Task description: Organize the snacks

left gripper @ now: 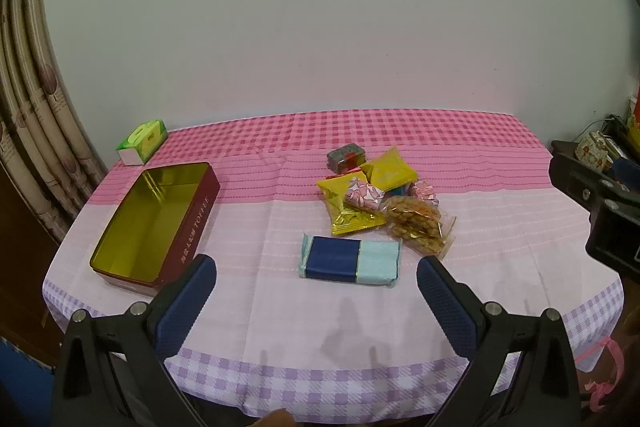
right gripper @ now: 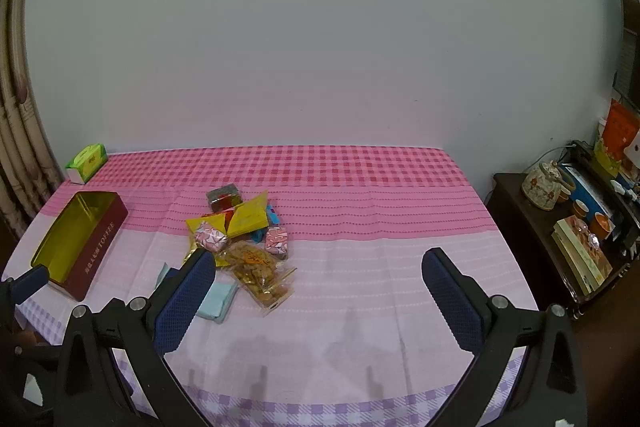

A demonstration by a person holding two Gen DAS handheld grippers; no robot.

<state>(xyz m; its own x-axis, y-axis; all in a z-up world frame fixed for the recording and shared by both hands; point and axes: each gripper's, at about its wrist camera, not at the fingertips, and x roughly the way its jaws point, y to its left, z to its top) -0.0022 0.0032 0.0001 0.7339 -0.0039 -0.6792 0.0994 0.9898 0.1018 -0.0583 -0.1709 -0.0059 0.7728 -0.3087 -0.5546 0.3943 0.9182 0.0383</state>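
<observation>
Left gripper (left gripper: 316,279) hangs spread wide and empty over the lower middle of its frame, and I'd send it first for the blue wafer pack (left gripper: 350,259) lying flat just above its fingertips — nearest the camera, apart from the snack pile (left gripper: 384,201). I'd straddle the pack's short width and pinch lightly, then carry it to the open toffee tin (left gripper: 156,223) at left. Right gripper (right gripper: 318,277) is likewise spread, holding nothing — best kept clear of the pink tablecloth (left gripper: 500,227)

The left claw (left gripper: 316,279) hangs wide apart above the blue-wrapped packet (left gripper: 350,261), beside the toffee tin (left gripper: 160,223).
</observation>
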